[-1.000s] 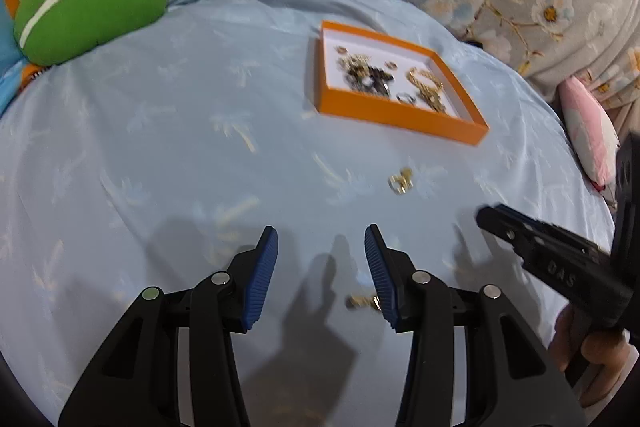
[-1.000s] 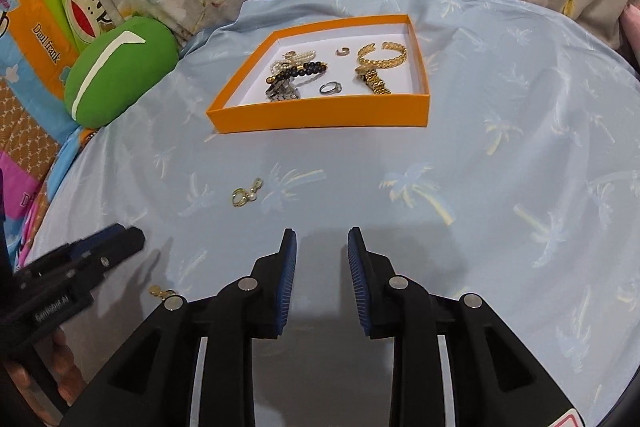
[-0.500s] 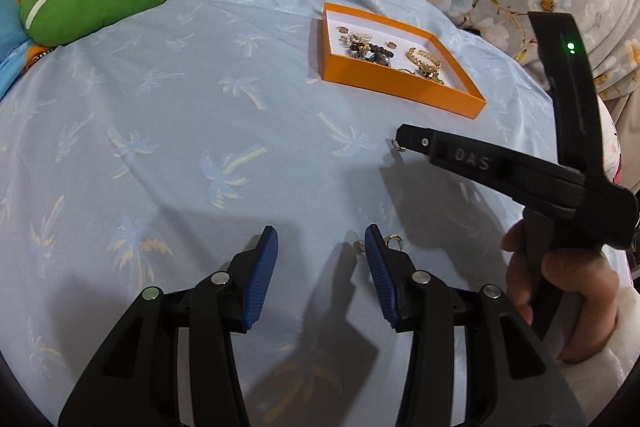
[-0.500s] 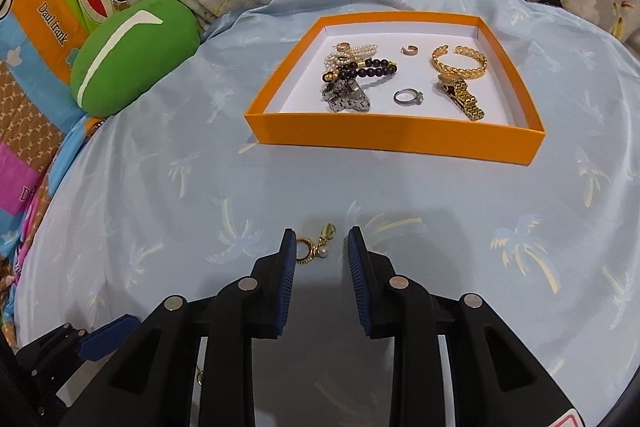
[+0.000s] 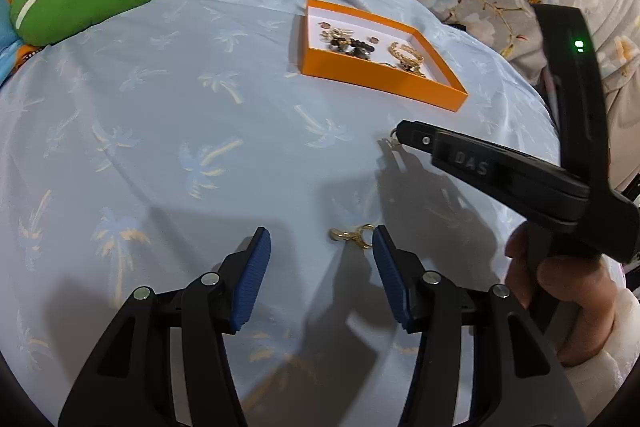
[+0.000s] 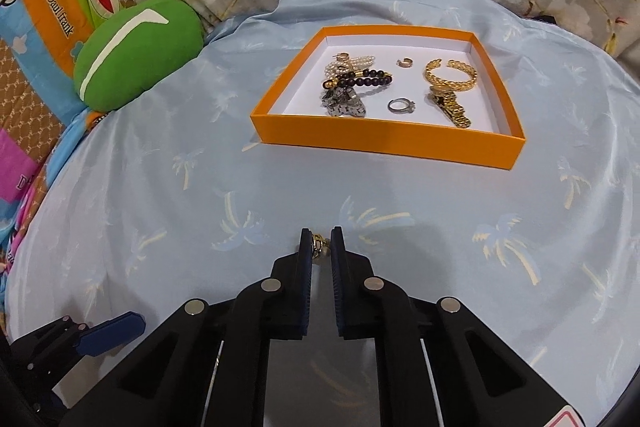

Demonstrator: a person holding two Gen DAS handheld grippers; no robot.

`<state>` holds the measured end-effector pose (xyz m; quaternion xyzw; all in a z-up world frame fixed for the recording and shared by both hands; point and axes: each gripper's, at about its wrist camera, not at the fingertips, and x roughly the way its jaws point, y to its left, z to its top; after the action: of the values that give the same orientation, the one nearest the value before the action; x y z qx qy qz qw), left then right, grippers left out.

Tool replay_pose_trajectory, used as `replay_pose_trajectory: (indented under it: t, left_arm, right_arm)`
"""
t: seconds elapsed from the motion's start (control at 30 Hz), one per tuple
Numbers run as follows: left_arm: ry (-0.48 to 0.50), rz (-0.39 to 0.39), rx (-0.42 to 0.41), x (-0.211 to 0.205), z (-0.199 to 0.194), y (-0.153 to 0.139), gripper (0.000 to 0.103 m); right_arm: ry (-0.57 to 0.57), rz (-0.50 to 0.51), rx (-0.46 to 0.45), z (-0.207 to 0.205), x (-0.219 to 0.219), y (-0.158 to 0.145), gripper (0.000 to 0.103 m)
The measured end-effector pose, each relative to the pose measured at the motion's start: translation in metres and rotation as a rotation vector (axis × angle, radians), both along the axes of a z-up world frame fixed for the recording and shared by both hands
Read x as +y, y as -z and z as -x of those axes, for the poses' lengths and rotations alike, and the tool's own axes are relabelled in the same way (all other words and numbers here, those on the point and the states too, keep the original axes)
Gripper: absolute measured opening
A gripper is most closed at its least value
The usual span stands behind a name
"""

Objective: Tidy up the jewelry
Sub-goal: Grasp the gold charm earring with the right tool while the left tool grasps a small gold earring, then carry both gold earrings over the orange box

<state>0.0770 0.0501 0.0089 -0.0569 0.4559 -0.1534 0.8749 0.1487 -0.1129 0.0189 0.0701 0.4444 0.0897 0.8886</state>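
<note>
On the far left of the bed sits a green cushion (image 6: pixel 138 51), touching the patterned bedding behind it, at the edge of the pale blue sheet (image 6: pixel 160 195) printed with palm trees. In the left wrist view the left gripper (image 5: pixel 320 271) hangs over the sheet with its blue fingers (image 5: pixel 250 283) apart, having just opened wider, and nothing is pinched between them. A small gold earring (image 5: pixel 354 235) lies on the sheet just beside the tip of its right-hand finger; whether they touch I cannot tell.

Further right, the right gripper (image 6: pixel 321 247) has just closed its fingers on a second gold earring (image 6: pixel 320 246), which shows between the tips, low over the sheet. In the left wrist view the same gripper reaches in from the right, held by a hand (image 5: pixel 568 299) in a white sleeve, with the earring at its tip.

Beyond it, well apart, the orange tray (image 6: pixel 384 143) rests on the sheet. Inside lie, from left to right, a pearl piece, a black bead bracelet (image 6: pixel 366 79) over a silver watch (image 6: pixel 344 103), a small ring (image 6: pixel 401 105), a gold cuff (image 6: pixel 452 75) and a gold watch (image 6: pixel 450 105).
</note>
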Motion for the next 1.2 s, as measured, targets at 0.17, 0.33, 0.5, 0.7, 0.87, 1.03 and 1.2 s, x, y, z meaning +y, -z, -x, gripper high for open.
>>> replay_pose_trajectory:
  t: [0.17, 0.33, 0.5, 0.7, 0.87, 1.03, 1.2]
  left_arm:
    - [0.025, -0.049, -0.022, -0.019, 0.000, 0.002, 0.050]
    - [0.040, -0.104, -0.061, -0.033, 0.001, 0.005, 0.041]
    - [0.026, -0.165, -0.072, -0.038, -0.003, 0.006, 0.027]
    - [0.000, -0.108, -0.064, -0.024, -0.003, 0.005, 0.006]
    - [0.015, -0.091, -0.065, -0.024, 0.001, 0.004, 0.004]
    - [0.023, -0.072, -0.065, -0.023, 0.007, -0.001, 0.004]
    - [0.034, -0.052, -0.086, -0.025, 0.009, -0.016, 0.004]
  right_arm:
    - [0.040, -0.019, 0.001, 0.024, -0.023, -0.006, 0.009]
    - [0.067, -0.040, 0.008, 0.039, -0.041, -0.008, 0.009]
    - [0.080, -0.055, 0.006, 0.046, -0.048, -0.009, 0.009]
    - [0.081, -0.070, 0.000, 0.053, -0.050, -0.011, 0.009]
    - [0.085, -0.080, -0.006, 0.057, -0.054, -0.013, 0.009]
    - [0.092, -0.088, -0.011, 0.061, -0.059, -0.015, 0.009]
    - [0.093, -0.097, -0.030, 0.066, -0.063, -0.023, 0.009]
